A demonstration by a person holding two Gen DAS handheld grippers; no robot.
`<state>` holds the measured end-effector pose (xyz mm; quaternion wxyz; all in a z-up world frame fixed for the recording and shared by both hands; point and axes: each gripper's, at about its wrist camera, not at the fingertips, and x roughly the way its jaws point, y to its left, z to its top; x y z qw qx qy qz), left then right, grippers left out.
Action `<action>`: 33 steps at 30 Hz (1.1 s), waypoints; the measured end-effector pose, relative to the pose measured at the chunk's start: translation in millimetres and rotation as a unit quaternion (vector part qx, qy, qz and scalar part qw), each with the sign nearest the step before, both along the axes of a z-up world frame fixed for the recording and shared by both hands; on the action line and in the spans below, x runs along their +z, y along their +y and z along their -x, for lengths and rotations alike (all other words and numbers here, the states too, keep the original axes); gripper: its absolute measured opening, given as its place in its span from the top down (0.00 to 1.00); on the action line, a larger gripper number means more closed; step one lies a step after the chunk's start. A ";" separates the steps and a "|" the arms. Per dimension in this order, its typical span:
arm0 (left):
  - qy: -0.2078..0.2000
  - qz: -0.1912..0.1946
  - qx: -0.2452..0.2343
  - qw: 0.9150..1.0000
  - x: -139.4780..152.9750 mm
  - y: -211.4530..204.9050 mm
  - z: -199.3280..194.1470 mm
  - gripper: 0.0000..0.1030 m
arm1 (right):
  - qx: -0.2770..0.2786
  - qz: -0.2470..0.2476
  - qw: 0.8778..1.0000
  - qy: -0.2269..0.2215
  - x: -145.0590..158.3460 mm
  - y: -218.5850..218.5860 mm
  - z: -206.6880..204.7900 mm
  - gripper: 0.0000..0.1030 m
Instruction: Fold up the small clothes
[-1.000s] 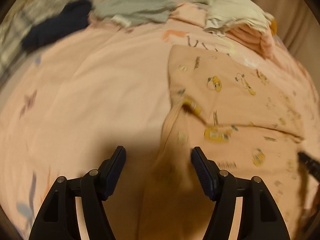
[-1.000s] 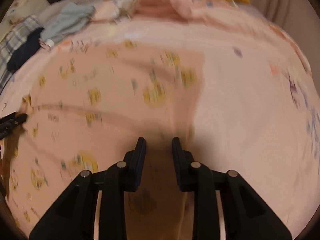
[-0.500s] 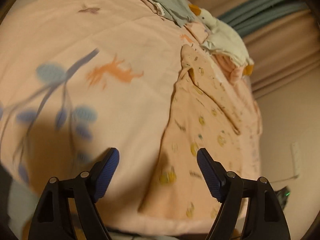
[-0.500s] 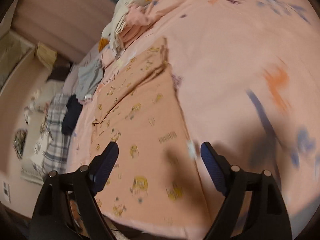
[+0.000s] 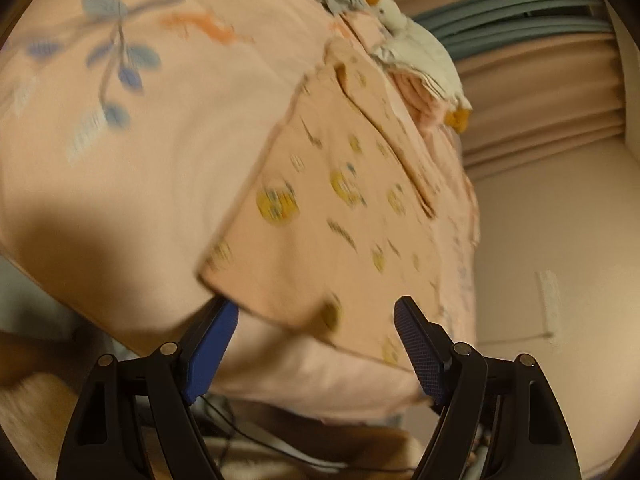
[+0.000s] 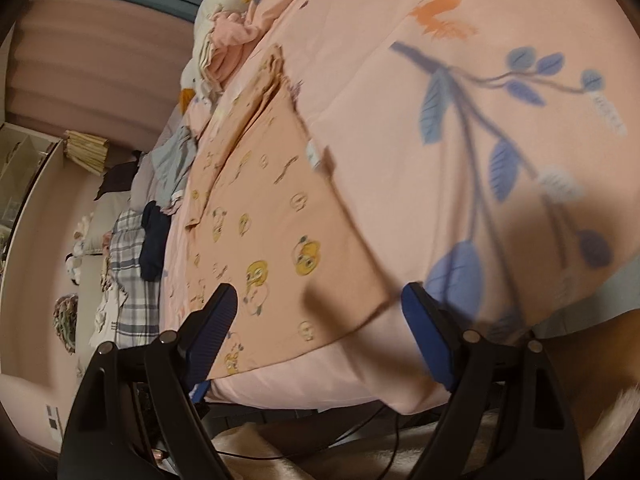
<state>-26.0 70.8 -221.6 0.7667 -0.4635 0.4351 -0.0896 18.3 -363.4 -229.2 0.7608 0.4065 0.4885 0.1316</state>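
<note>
A peach garment with yellow cartoon prints (image 5: 340, 208) lies flat on the pink bedspread (image 5: 160, 140), its near hem at the bed's front edge. It also shows in the right wrist view (image 6: 264, 208). My left gripper (image 5: 316, 348) is open and empty, just in front of the hem's left part. My right gripper (image 6: 320, 336) is open and empty, in front of the hem's right corner. Both views are tilted and blurred.
A pile of white and pink clothes with a duck toy (image 5: 420, 60) lies beyond the garment. Grey, navy and plaid clothes (image 6: 152, 216) lie at the bed's far side. Curtains (image 5: 540, 80) and a wall (image 5: 560, 280) stand behind. Cables run below the bed edge (image 6: 380, 420).
Both grippers let go of the garment, opened wide and drew back to the bed's front edge, tilting sideways. The garment now lies flat.
</note>
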 end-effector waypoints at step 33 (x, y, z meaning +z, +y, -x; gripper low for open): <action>-0.045 -0.023 0.115 0.992 -5.1 4.0 5.0 0.43 | -0.015 -0.106 0.994 -0.033 -32.1 9.4 0.0 0.74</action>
